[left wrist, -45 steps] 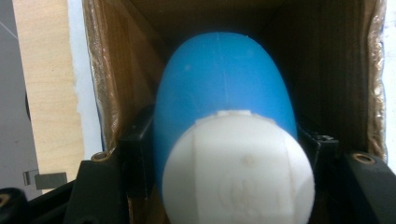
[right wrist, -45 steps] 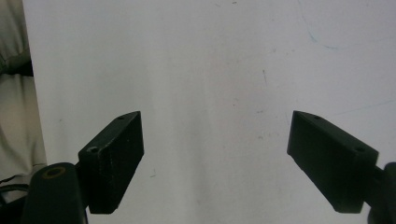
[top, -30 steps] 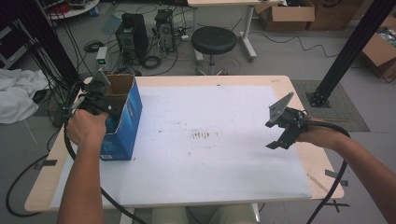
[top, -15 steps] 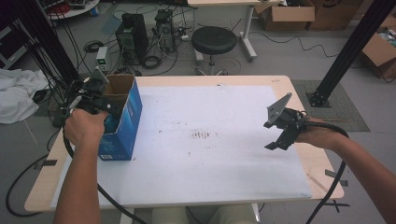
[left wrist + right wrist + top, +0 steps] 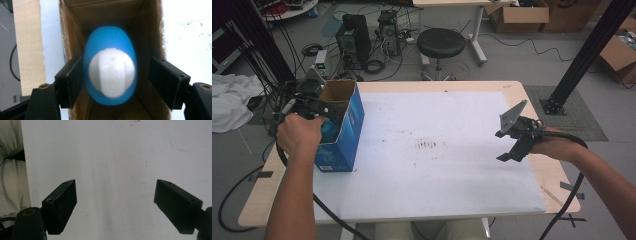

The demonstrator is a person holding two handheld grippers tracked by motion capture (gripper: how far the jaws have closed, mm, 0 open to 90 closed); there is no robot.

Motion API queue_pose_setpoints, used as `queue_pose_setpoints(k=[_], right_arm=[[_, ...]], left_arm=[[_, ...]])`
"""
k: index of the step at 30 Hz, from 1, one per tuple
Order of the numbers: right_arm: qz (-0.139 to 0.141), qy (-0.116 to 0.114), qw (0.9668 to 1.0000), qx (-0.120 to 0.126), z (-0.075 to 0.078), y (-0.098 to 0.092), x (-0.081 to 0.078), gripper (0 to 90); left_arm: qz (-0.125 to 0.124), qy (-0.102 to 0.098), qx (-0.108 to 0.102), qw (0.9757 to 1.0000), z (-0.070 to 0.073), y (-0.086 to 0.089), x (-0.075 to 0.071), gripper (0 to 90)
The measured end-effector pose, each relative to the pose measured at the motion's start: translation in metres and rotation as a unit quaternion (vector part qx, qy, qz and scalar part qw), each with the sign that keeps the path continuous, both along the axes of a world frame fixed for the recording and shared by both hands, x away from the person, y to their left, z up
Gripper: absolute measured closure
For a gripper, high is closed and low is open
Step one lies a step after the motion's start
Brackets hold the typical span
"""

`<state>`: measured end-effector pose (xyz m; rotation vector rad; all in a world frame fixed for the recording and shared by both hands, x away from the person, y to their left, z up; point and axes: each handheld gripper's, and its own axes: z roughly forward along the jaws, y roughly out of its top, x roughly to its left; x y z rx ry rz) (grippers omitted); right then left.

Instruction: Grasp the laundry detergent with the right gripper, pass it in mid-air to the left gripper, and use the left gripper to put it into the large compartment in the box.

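Standing in the box (image 5: pixel 147 30), the blue bottle (image 5: pixel 110 45) sits between the just-opened, unclamped left gripper (image 5: pixel 113 82) (white cap up).

Bottle (image 5: pixel 110 65): smooth blue plastic, matt white ribbed cap (image 5: pixel 112 72). Box (image 5: pixel 343 125): raw brown cardboard inside, glossy blue print outside. Table (image 5: pixel 532 95): pale wood edge.

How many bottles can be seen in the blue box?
1. A blue bottle with a white cap stands inside the open blue box, between the jaws of the left gripper, which have just been opening. Others may be hidden beneath it.
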<state>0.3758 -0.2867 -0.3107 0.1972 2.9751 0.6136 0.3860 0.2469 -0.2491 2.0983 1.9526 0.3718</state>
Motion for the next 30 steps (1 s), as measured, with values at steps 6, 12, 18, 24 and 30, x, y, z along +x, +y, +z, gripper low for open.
queue_pose_setpoints(k=[6, 12, 18, 24, 30], right_arm=[[-0.001, -0.002, 1.0, 0.002, 0.002, 0.0, -0.003, 18.2], [-0.002, -0.002, 1.0, 0.002, 0.002, -0.002, -0.004, 18.3], [-0.003, -0.004, 1.0, 0.002, 0.003, -0.003, -0.005, 18.3], [-0.003, -0.003, 1.0, 0.002, 0.003, -0.001, -0.006, 18.3], [-0.005, -0.004, 1.0, 0.002, 0.004, -0.001, -0.006, 18.3]], left_arm=[[-0.004, -0.011, 0.014, 0.9998, 0.012, -0.003, -0.003, 29.5], [-0.019, -0.019, 0.016, 0.9995, 0.026, -0.01, -0.007, 28.7], [-0.042, -0.032, 0.009, 0.9985, 0.038, -0.022, -0.009, 24.2], [-0.066, -0.041, 0.004, 0.997, 0.045, -0.036, -0.009, 20.9], [-0.092, -0.048, 0.003, 0.9946, 0.049, -0.05, -0.008, 19.9]])
